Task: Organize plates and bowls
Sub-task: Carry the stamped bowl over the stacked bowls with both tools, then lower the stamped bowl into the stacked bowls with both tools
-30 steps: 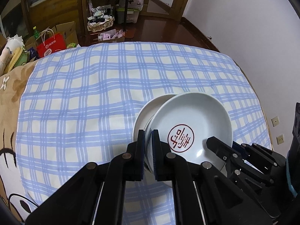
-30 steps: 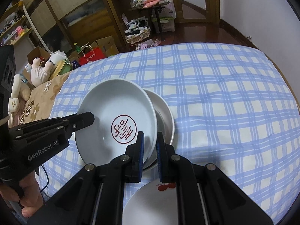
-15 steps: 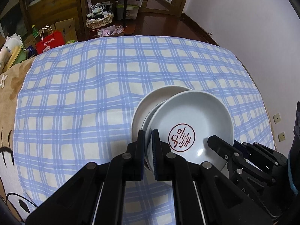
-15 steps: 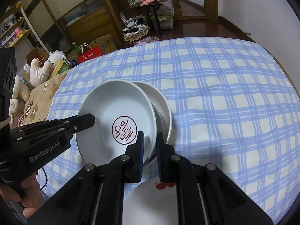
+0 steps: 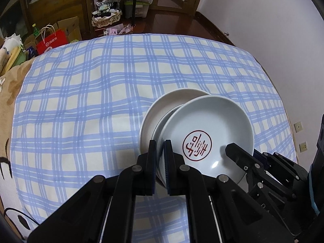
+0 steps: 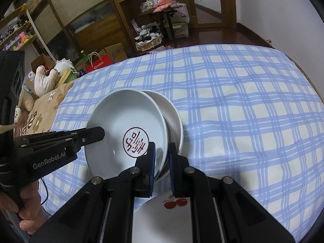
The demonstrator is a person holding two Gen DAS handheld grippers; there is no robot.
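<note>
both grippers pinching the stamped plate's rim

my left gripper (image 5: 160,158) and right gripper (image 6: 162,162) each clamp the red-stamped plate (image 5: 208,139), tilted over a white plate (image 5: 162,109) at its 10 o'clock on the checked cloth (image 5: 81,101); a cherry plate (image 6: 162,218) lies at 6.

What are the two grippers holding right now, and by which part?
Both hold the red-stamped dish by its rim: left gripper and right gripper on opposite sides.

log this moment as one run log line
left tool: shut on stamped plate rim | right tool: shut on stamped plate opposite rim | stamped plate: tilted over white plate | cherry plate: nearest, untouched
</note>
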